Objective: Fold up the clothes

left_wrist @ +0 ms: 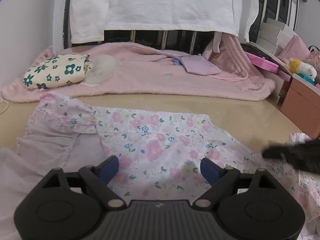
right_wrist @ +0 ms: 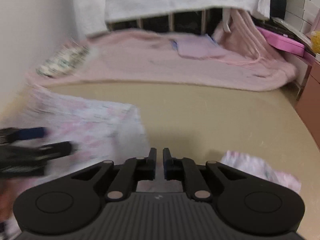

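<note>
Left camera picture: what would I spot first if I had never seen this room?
Probably the pink flowery garment, spread flat on the tan surface right in front of the open left gripper. Next, the folded cream cloth with green flowers, lying far left on the fluffy pink blanket. A big white towel hangs behind.

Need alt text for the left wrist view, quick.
The open left tongs hover over a pink floral garment spread on a tan surface. Behind lie a pink blanket and a folded green-flowered cloth; the other tongs' dark tip enters from the right.
</note>
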`<state>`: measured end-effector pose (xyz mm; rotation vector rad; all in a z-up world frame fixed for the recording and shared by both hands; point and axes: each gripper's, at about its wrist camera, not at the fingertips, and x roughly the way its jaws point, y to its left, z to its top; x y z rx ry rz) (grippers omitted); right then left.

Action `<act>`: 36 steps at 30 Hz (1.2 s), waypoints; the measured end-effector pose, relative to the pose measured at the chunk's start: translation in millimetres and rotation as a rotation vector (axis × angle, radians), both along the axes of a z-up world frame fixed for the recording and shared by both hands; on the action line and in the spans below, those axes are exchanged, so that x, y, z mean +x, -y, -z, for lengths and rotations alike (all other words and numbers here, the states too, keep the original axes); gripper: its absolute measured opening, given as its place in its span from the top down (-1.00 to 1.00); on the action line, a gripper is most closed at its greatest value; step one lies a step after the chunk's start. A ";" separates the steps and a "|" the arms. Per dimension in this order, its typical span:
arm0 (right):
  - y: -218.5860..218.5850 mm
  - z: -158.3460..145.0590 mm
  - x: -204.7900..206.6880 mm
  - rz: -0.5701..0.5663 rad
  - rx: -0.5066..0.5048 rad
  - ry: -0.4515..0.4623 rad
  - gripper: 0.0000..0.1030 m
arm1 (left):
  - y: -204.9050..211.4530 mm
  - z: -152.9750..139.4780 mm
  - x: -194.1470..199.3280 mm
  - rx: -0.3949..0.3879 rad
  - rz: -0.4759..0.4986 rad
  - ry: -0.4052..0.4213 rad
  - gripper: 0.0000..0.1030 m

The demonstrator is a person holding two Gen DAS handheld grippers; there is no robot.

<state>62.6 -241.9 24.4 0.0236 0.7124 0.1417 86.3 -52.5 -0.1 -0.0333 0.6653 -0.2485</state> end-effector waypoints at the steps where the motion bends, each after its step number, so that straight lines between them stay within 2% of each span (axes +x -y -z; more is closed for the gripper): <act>1: -1.9 1.1 -9.4 -0.027 -0.017 -0.005 0.80 | 0.4 0.1 0.2 0.002 0.001 -0.001 -0.75; 4: 2.5 12.9 -26.8 -0.011 -0.101 -0.023 0.78 | 1.0 0.0 0.4 0.003 0.005 -0.002 -0.77; 6: 12.2 12.6 -34.8 0.015 -0.100 -0.018 0.72 | 1.0 0.0 0.7 0.003 0.011 -0.002 -0.78; 9: 21.2 4.3 -40.7 0.080 -0.067 -0.069 0.61 | 2.8 0.1 1.4 0.019 0.009 -0.004 -0.78; 10: 20.3 -0.3 -48.8 0.085 -0.061 -0.055 0.59 | 2.8 0.2 1.5 0.021 0.008 -0.004 -0.78; 11: 18.3 -4.4 -59.7 0.058 -0.042 -0.025 0.49 | 2.6 0.2 1.4 0.020 0.007 -0.004 -0.78; 12: 17.0 -6.9 -70.3 0.037 -0.028 -0.004 0.30 | 2.6 0.3 1.3 0.020 0.007 -0.004 -0.78; 13: 17.4 -4.5 -79.5 0.037 -0.034 -0.008 0.23 | 2.7 0.3 1.2 0.020 0.006 -0.004 -0.78; 17: 19.0 5.1 -116.3 0.036 -0.059 -0.024 0.17 | 4.4 0.3 1.0 0.029 0.002 -0.005 -0.79; 18: 19.4 7.5 -125.5 0.036 -0.066 -0.028 0.05 | 4.8 0.2 0.6 0.030 -0.001 -0.005 -0.79; 20: 21.7 11.2 -142.4 0.047 -0.077 -0.039 -0.03 | 4.3 -0.2 0.1 0.033 -0.013 -0.005 -0.79; 21: 28.5 9.0 -145.2 0.097 -0.079 -0.059 -0.07 | 3.7 -0.2 -0.3 0.035 -0.020 -0.005 -0.79; 22: 34.9 6.4 -147.3 0.136 -0.073 -0.080 -0.05 | 3.4 -0.2 -1.0 0.040 -0.027 -0.005 -0.79; 23: 40.2 2.2 -147.8 0.139 -0.039 -0.094 0.10 | 3.0 -0.1 -1.7 0.045 -0.034 -0.006 -0.79; 25: 50.6 -10.9 -150.0 0.125 0.029 -0.024 0.08 | 2.4 0.1 -3.0 0.054 -0.047 -0.007 -0.79; 27: 59.6 -19.1 -135.6 0.145 0.033 0.026 0.01 | 2.2 0.3 -4.2 0.060 -0.052 -0.008 -0.79; 29: 76.4 -20.3 -98.7 0.170 0.055 0.002 0.01 | 3.4 0.3 -4.9 0.073 -0.053 -0.009 -0.79; 31: 94.1 -17.3 -58.1 0.191 0.059 -0.047 0.32 | 4.4 0.4 -5.0 0.081 -0.055 -0.009 -0.79; 32: 98.7 -13.5 -39.2 0.188 0.041 -0.070 0.62 | 4.4 0.3 -5.0 0.080 -0.055 -0.009 -0.79; 35: 103.8 5.0 2.8 0.200 -0.056 -0.119 0.62 | 4.3 0.3 -5.0 0.077 -0.057 -0.010 -0.81; 36: 99.7 4.3 -9.1 0.184 -0.060 -0.107 0.61 | 4.3 0.2 -4.9 0.076 -0.057 -0.010 -0.81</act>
